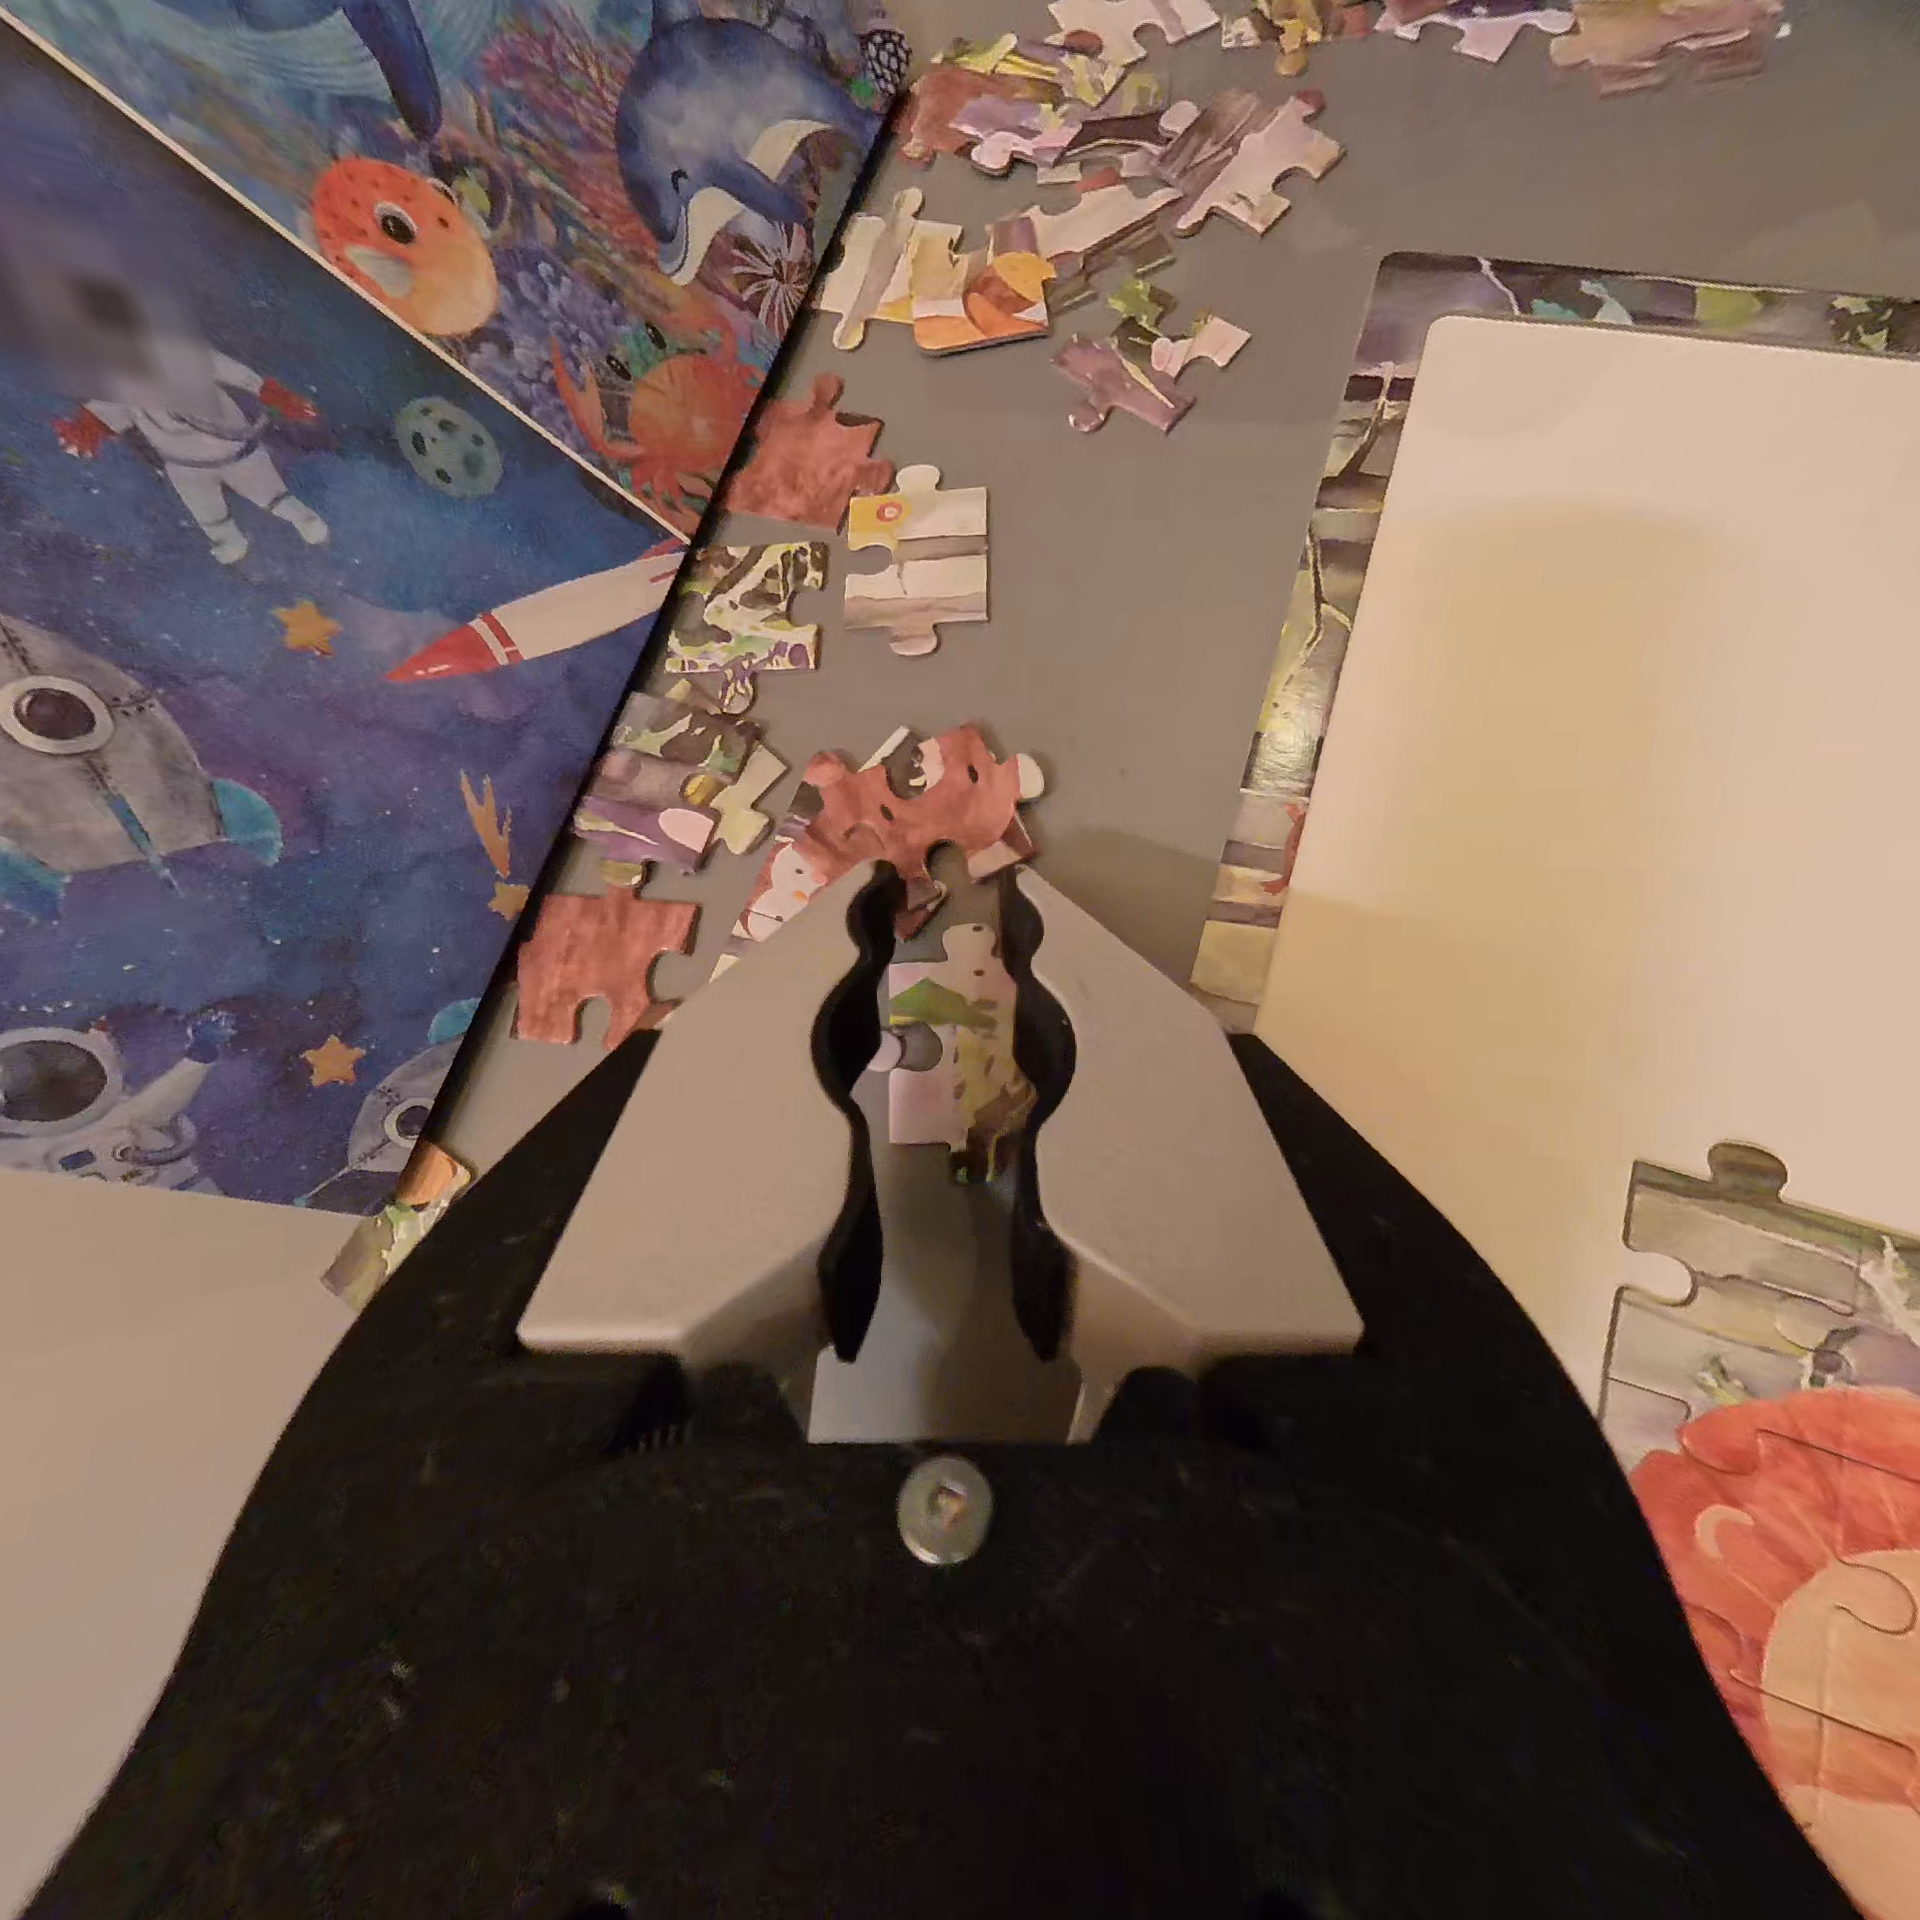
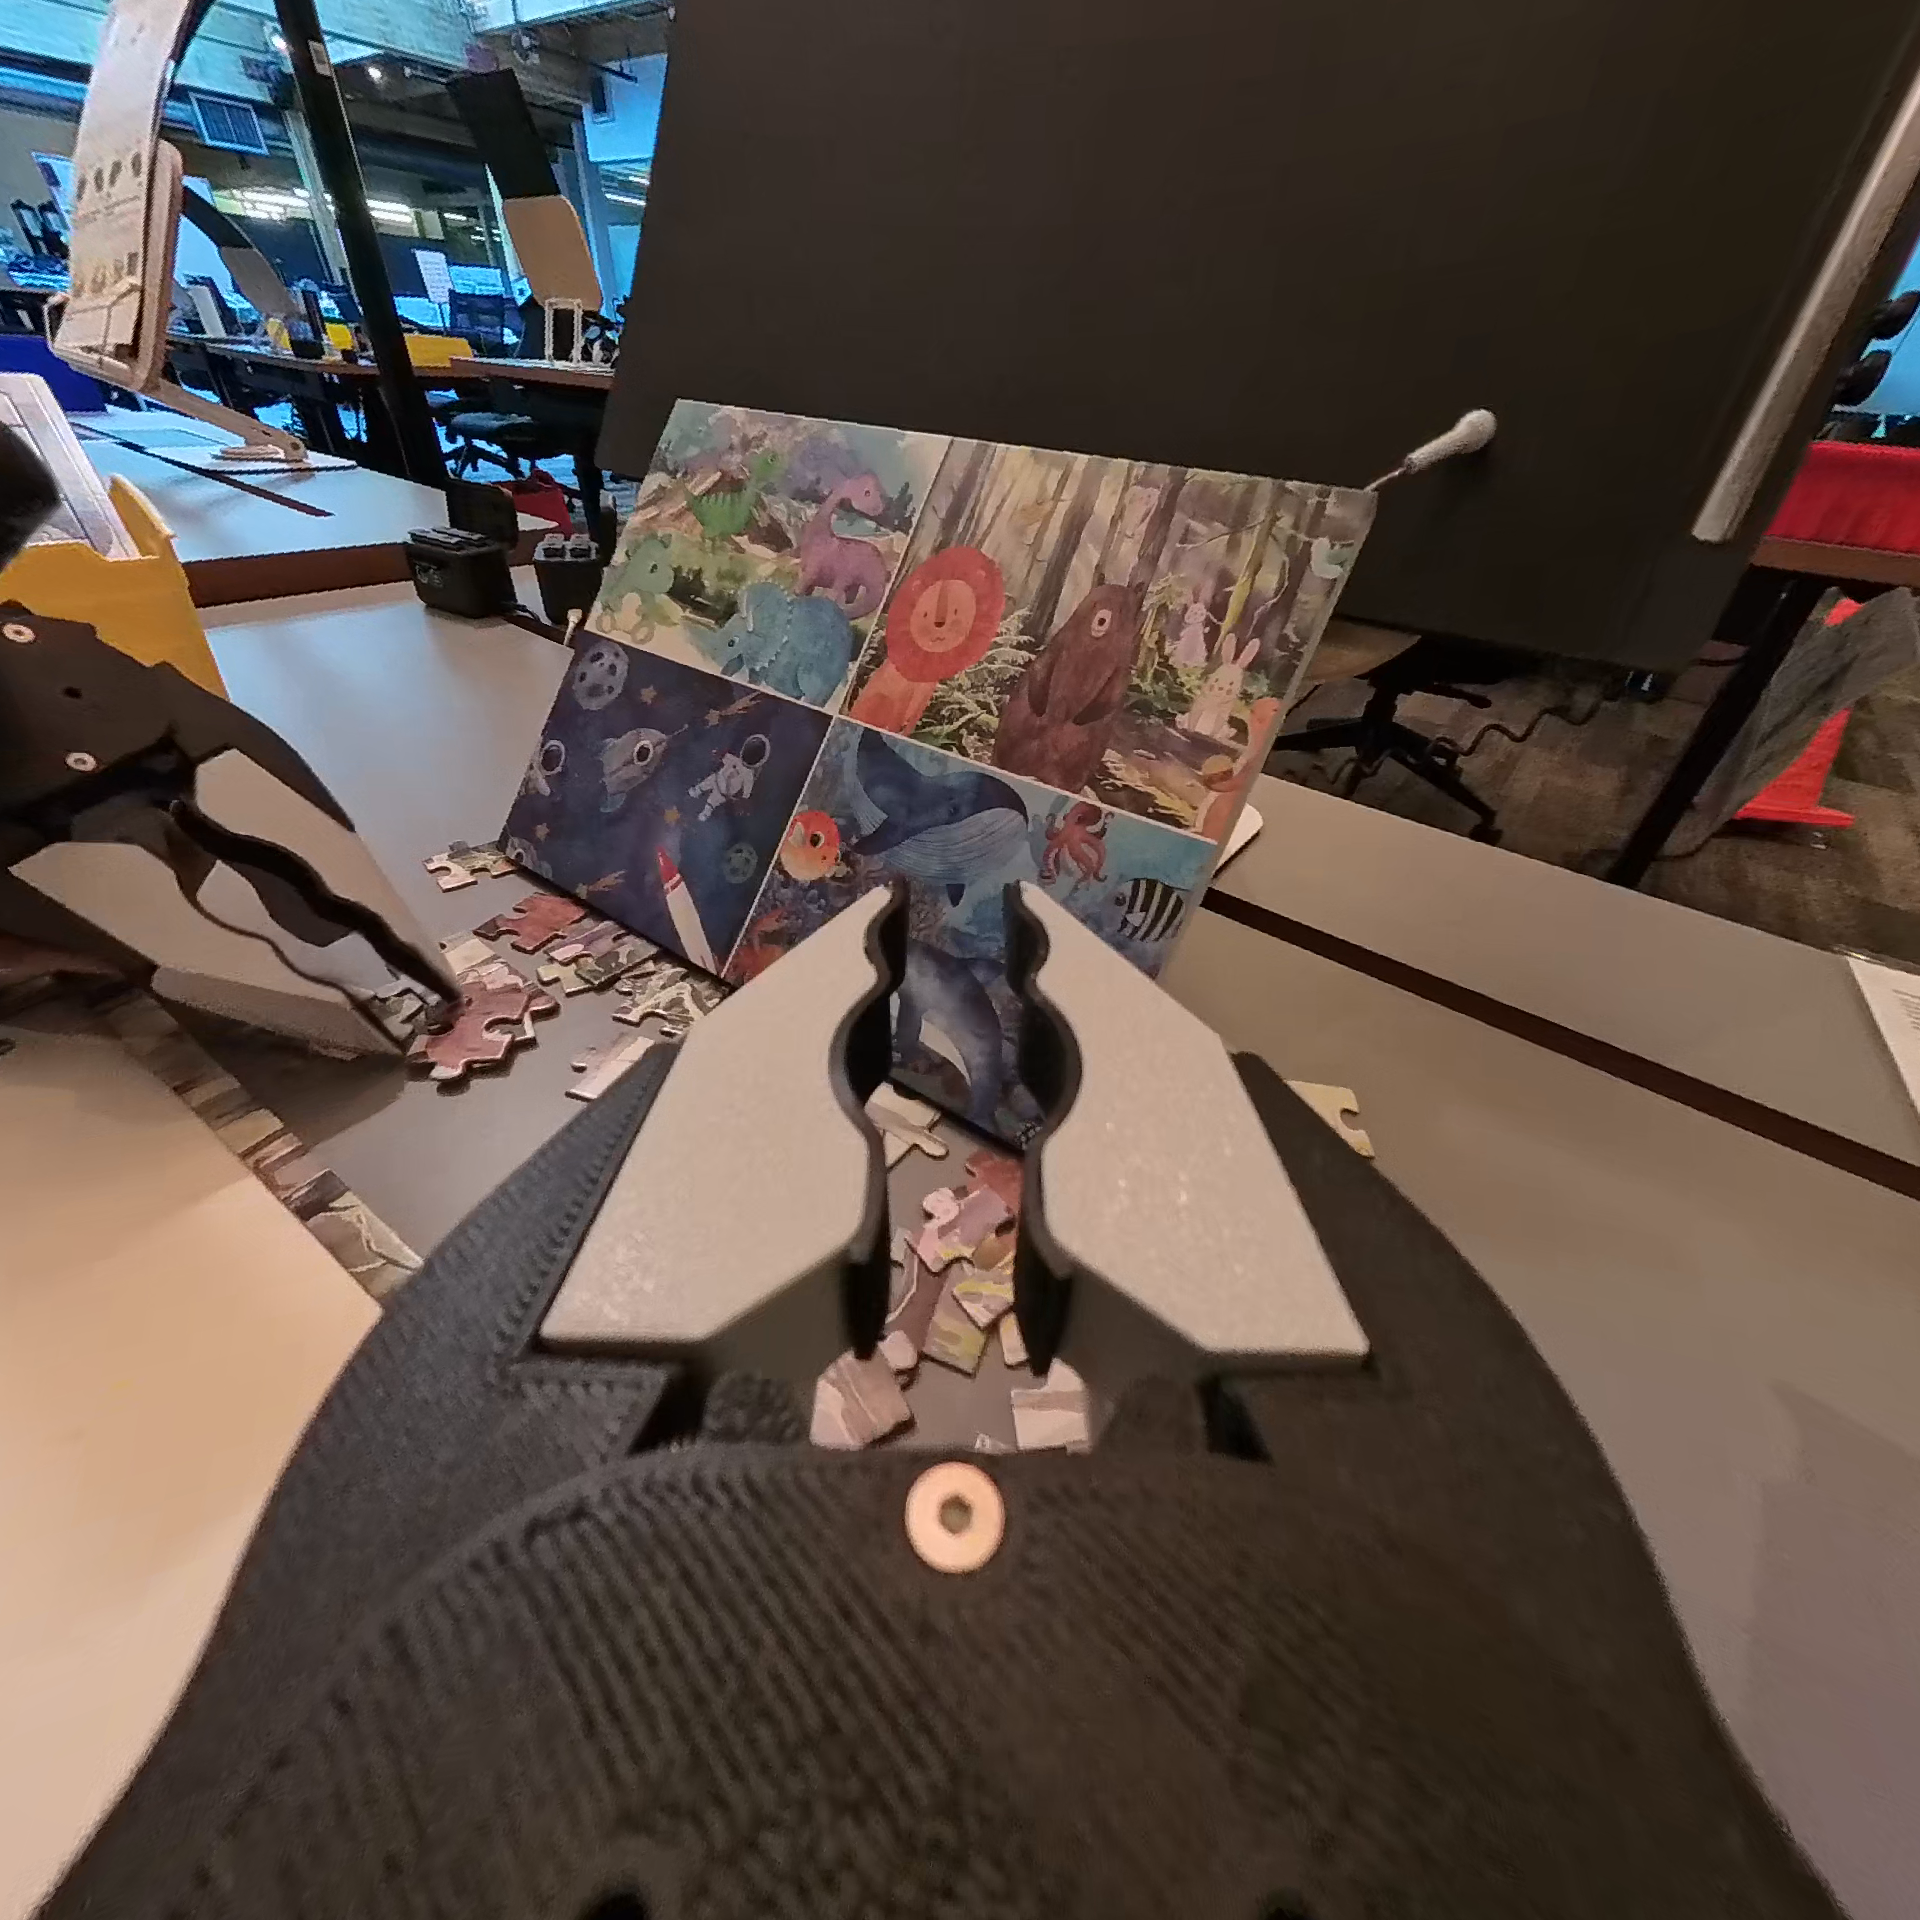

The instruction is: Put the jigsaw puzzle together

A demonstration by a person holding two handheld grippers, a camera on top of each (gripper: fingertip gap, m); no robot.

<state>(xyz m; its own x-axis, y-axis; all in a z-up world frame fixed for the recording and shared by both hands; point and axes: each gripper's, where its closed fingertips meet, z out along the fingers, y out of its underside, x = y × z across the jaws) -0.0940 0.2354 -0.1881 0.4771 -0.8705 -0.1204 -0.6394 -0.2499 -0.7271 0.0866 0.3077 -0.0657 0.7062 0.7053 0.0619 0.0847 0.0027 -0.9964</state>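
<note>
My left gripper (image 1: 945,881) is open by a narrow gap, its tips down at the near edge of a brown jigsaw piece (image 1: 920,795) that lies on other loose pieces. The right wrist view shows these tips (image 2: 436,1006) touching that brown piece (image 2: 486,1023). The puzzle tray (image 1: 1304,644) has a white base and a printed border. An assembled patch with an orange lion (image 1: 1787,1558) sits in its near corner. My right gripper (image 2: 958,914) is open by a narrow gap and empty, held above loose pieces (image 2: 961,1247).
A reference picture board (image 2: 935,675) stands propped at the back of the grey table; in the left wrist view it (image 1: 260,623) fills the left side. Loose pieces (image 1: 1101,177) lie scattered between board and tray. A dark panel (image 2: 1143,208) stands behind.
</note>
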